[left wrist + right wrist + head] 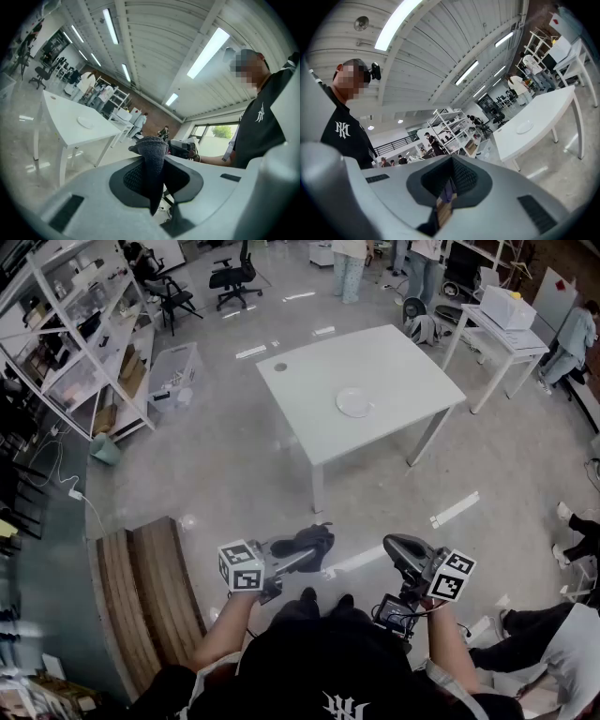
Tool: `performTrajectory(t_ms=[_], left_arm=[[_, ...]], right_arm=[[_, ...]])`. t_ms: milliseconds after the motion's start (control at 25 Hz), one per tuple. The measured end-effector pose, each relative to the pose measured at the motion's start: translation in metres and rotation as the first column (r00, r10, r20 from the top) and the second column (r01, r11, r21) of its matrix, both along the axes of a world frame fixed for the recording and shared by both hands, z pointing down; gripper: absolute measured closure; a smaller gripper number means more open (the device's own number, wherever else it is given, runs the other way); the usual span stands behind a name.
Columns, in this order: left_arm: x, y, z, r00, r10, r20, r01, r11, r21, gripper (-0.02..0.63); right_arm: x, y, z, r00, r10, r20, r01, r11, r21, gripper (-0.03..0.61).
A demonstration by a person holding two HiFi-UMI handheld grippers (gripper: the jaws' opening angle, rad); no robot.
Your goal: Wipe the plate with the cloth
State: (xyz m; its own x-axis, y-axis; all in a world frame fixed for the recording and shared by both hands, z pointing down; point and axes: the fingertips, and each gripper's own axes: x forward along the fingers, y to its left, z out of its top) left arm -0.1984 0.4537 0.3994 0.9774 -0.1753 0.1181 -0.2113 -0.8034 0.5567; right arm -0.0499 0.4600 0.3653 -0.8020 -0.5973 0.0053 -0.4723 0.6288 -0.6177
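Open polished grey floor (pixel 375 512) lies between you and the white rectangular table (pixel 314 395). The table top is bare all round the white round plate (pixel 354 402), so approach from above is unobstructed. A brown slatted wooden bench (pixel 150 596) stands close on your left. Seated persons' dark-trousered legs (pixel 534 629) crowd your right.

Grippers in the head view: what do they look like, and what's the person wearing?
The left gripper and right gripper are light grey with dark ribbed jaws. Each carries a white cube with black square markers. The person wears a black short-sleeved shirt with white print.
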Motion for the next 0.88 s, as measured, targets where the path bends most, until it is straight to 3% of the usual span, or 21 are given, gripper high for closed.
performTrajectory(t_ms=[560,880], left_arm=[[-0.012,0.005,-0.007,0.999,-0.020,0.027,0.020,1.000,0.013,0.560],[0.009,-0.005,-0.008,0.999,-0.026,0.033,0.025,0.999,0.031,0.560]], right_arm=[[-0.004,-0.002,-0.009,1.000,-0.004,0.005,0.004,1.000,0.021,0.572],[0.015,-0.001,-0.009,1.000,-0.005,0.017,0.005,0.999,0.041,0.572]])
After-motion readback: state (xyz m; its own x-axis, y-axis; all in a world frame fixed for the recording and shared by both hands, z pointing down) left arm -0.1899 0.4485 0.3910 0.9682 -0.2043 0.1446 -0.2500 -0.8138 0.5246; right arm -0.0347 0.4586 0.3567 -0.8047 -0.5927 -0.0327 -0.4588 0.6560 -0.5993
